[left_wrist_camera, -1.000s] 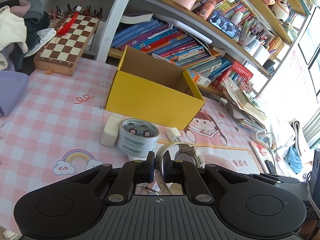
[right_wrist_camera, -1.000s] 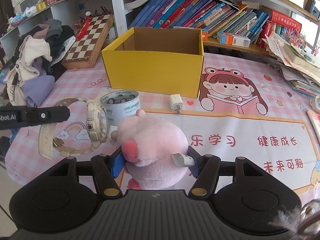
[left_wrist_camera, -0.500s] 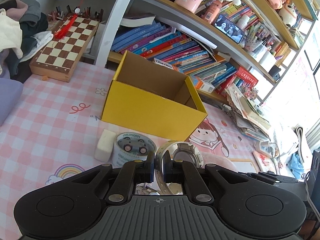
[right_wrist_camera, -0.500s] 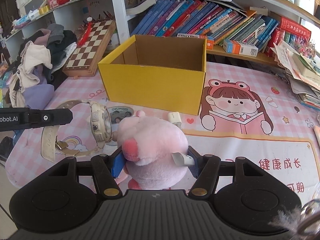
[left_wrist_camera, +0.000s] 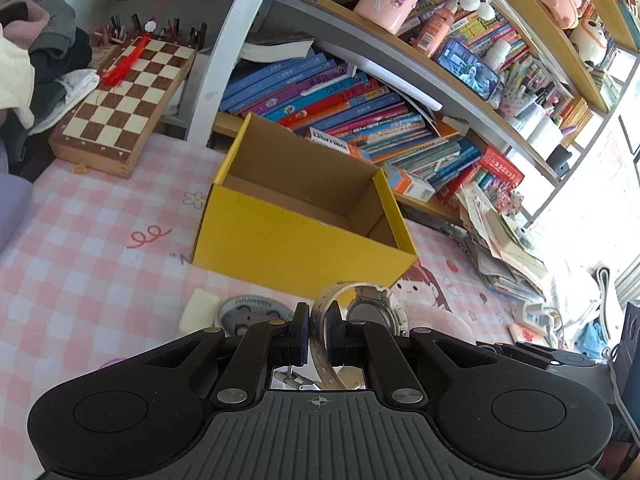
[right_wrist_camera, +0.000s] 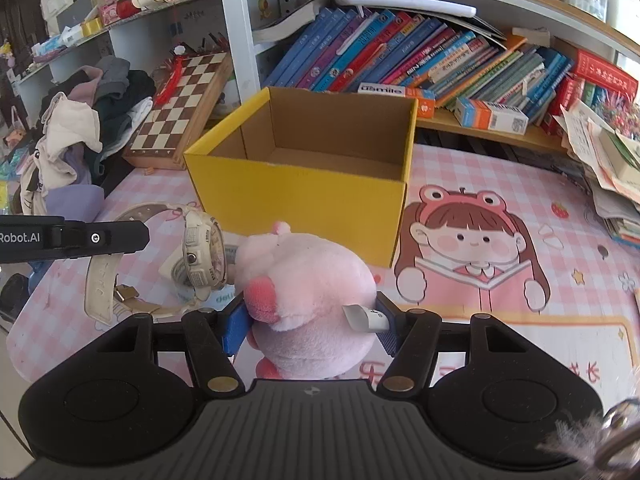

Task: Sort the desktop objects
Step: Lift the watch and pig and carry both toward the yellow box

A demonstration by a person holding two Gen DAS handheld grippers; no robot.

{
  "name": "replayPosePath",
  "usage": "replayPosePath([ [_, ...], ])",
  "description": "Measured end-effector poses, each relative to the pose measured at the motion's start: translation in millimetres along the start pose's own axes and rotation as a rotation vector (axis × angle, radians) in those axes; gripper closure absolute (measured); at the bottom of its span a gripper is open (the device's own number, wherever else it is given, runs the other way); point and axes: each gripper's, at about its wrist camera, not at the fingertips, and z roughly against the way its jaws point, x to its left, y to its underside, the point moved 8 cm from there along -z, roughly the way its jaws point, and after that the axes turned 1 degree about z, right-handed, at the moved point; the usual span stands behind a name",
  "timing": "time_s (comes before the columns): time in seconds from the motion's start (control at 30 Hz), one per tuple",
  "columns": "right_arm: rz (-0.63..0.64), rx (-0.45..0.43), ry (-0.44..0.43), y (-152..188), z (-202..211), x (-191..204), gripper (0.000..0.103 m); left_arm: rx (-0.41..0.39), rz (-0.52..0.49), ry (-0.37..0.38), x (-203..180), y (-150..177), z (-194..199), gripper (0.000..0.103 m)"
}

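Black tool [right_wrist_camera: 310, 326], blue pads [right_wrist_camera: 236, 326]

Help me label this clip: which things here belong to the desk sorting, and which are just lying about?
Part of the job: wristwatch in the left gripper; pink plush toy in the right gripper; yellow box; tape roll; eraser.

Lying about: chessboard; shelf books; clothes pile.
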Motion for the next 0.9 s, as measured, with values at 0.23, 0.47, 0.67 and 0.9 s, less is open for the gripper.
replayPosePath([
  [0.23, 0.024, -0.027, -0.024, -25, -4, -7, 0.043, -0.016, -0.016, -0.014, -4, -19, -7, 0.097],
  [0.47, 0.057, -0.055, -0.041, -51, -8, -12, 0.043, -0.049, -0.032, -0.025, -9, -41, -13, 0.097],
  [0.67, 0.092, -0.082, -0.052, -73, -12, -16, 0.043, -0.081, -0.040, -0.034, -13, -61, -18, 0.097],
  [0.9, 0.122, -0.108, -0.056, -103, -24, -23, 0.043, -0.105, -0.053, -0.048, -13, -85, -31, 0.097],
])
